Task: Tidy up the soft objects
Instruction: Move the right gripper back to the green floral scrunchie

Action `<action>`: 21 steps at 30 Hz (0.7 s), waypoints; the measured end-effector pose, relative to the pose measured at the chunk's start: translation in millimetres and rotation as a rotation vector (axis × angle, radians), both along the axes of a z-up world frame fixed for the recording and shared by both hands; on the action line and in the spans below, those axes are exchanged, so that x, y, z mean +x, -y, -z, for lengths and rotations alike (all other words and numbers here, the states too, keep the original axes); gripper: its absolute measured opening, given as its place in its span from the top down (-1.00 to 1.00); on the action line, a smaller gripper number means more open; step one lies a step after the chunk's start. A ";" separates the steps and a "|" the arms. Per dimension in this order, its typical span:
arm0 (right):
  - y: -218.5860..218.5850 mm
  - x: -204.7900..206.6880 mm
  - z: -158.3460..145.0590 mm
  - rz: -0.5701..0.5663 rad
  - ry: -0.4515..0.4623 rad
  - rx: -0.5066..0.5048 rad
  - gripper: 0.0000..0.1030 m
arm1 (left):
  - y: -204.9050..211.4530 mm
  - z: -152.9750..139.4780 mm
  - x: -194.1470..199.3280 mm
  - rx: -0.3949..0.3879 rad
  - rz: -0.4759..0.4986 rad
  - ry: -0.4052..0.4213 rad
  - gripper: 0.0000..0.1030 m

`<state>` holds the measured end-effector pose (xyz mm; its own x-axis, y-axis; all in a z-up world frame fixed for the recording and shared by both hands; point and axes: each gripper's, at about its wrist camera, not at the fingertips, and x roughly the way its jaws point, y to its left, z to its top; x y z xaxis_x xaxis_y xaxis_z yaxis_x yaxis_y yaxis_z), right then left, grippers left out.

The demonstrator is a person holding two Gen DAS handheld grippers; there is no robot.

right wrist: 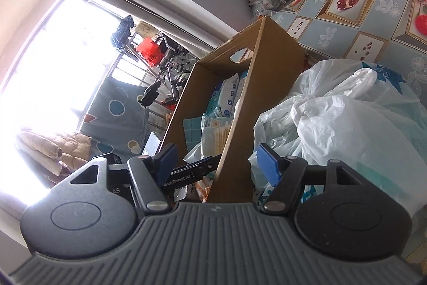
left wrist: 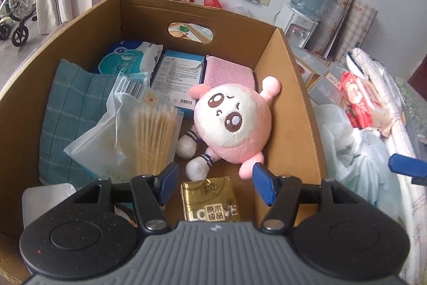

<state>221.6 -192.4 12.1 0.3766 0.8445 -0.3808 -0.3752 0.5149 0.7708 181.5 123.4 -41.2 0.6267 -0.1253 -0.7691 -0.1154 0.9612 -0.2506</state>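
Inside corrugated cardboard box [left wrist: 80,26], round fuzzy pink plush [left wrist: 232,122], ribbed teal towel [left wrist: 66,103]

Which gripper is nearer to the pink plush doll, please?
Left. The left gripper hovers open inside the cardboard box, just short of the pink plush doll; the right gripper is outside the box wall.

Pink plush doll [left wrist: 232,122] with white round face, brown embroidered eyes, striped white legs; lies on its back, tilted, head toward far right corner of cardboard box [left wrist: 291,103], against right wall. Pink knit cloth [left wrist: 226,71] flat behind its head, at far wall. Teal checked towel [left wrist: 66,103] folded, leaning on left wall. White plastic bags [right wrist: 347,119] crumpled in a heap just outside box's right wall.
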 end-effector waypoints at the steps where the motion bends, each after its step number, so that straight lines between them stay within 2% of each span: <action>1: 0.6 -0.5 -1.1 0.003 0.003 -0.002 -0.29 | -0.2 -0.9 -1.8 -0.006 0.001 0.004 -0.22; 4: 9.5 -4.6 -5.6 0.028 0.022 -0.017 -0.29 | 0.8 -6.7 -9.5 -0.007 0.003 0.033 -0.23; 6: 19.3 -6.8 -10.7 0.053 0.046 -0.031 -0.29 | 3.2 -13.2 -17.1 -0.002 0.007 0.070 -0.34; 12: 71.9 -20.9 -29.9 0.212 0.154 -0.141 -0.33 | 27.6 -45.3 -52.6 0.041 0.048 0.249 -0.53; 13: 82.8 -23.0 -31.1 0.245 0.164 -0.163 -0.34 | 34.1 -51.2 -59.6 0.045 0.066 0.282 -0.53; 15: 103.5 -27.0 -31.1 0.306 0.178 -0.211 -0.38 | 49.7 -60.8 -71.0 0.052 0.108 0.339 -0.72; 18: 130.4 -32.6 -16.6 0.362 0.175 -0.291 -0.38 | 81.0 -67.9 -83.3 0.062 0.208 0.399 -0.75; 21: 142.3 -34.3 7.4 0.361 0.149 -0.362 -0.38 | 118.9 -66.3 -91.1 0.064 0.322 0.413 -0.75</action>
